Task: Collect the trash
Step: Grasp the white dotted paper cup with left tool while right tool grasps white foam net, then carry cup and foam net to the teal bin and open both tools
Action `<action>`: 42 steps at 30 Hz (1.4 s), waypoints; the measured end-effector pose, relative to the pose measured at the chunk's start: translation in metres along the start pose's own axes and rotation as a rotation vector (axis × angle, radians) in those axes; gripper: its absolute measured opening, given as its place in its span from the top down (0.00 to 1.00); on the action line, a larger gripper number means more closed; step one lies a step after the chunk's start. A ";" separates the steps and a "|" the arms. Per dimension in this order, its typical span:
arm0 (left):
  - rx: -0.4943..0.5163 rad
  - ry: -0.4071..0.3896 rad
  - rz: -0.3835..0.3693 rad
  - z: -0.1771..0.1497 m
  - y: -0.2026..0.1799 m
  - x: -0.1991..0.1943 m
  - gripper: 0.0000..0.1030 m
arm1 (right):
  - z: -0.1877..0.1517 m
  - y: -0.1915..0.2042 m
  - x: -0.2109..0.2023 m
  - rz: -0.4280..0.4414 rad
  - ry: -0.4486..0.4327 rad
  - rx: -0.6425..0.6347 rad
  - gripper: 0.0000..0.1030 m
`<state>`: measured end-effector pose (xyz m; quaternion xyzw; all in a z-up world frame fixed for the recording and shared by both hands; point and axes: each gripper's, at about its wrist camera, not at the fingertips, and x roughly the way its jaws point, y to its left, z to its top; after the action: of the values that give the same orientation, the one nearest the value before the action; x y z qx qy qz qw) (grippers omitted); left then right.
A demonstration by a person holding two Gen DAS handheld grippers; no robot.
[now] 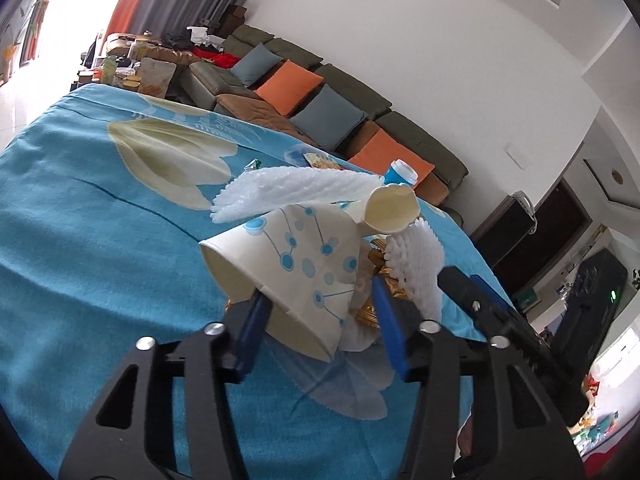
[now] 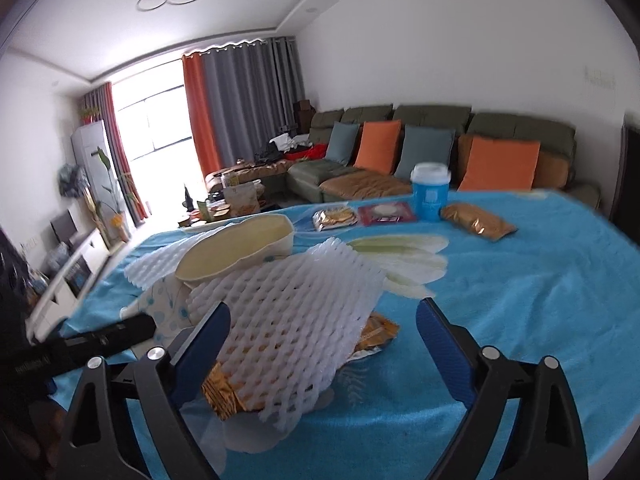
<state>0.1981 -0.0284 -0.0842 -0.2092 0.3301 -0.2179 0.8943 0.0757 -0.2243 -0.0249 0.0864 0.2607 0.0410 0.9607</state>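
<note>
A pile of trash lies on the blue flowered tablecloth (image 1: 80, 220): a crushed paper cup with blue dots (image 1: 296, 256), a second crushed cup (image 1: 392, 208), white foam fruit nets (image 1: 292, 188) and a gold wrapper (image 1: 384, 264). My left gripper (image 1: 320, 312) stands around the dotted cup, its blue pads on both sides of it, seemingly shut on it. In the right wrist view a foam net (image 2: 292, 320) lies over gold wrappers (image 2: 224, 396). My right gripper (image 2: 324, 320) is open, its left pad against the net.
At the table's far side stand a blue lidded cup (image 2: 430, 190), a gold packet (image 2: 476, 220), a red packet (image 2: 386, 212) and a biscuit pack (image 2: 334, 218). A sofa with orange and blue cushions (image 2: 440, 148) runs behind the table. The left gripper's body (image 2: 80, 344) shows at left.
</note>
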 end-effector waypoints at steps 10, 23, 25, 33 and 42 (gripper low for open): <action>0.015 -0.015 -0.014 -0.002 0.000 -0.003 0.84 | -0.001 -0.022 0.027 0.127 0.106 0.189 0.54; 0.060 -0.073 -0.025 -0.006 -0.005 -0.030 0.97 | 0.005 -0.018 -0.001 0.151 0.027 0.188 0.91; 0.069 -0.086 -0.024 -0.008 -0.006 -0.038 0.97 | 0.007 -0.016 -0.010 0.150 0.007 0.181 0.91; 0.081 -0.149 -0.020 -0.015 -0.008 -0.074 0.97 | 0.023 -0.015 -0.049 0.096 -0.122 0.144 0.91; 0.095 -0.266 0.046 -0.024 -0.007 -0.131 0.97 | 0.041 0.020 -0.075 0.119 -0.236 0.020 0.91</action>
<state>0.0900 0.0295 -0.0312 -0.1862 0.2027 -0.1831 0.9438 0.0317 -0.2198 0.0510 0.1154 0.1407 0.0851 0.9796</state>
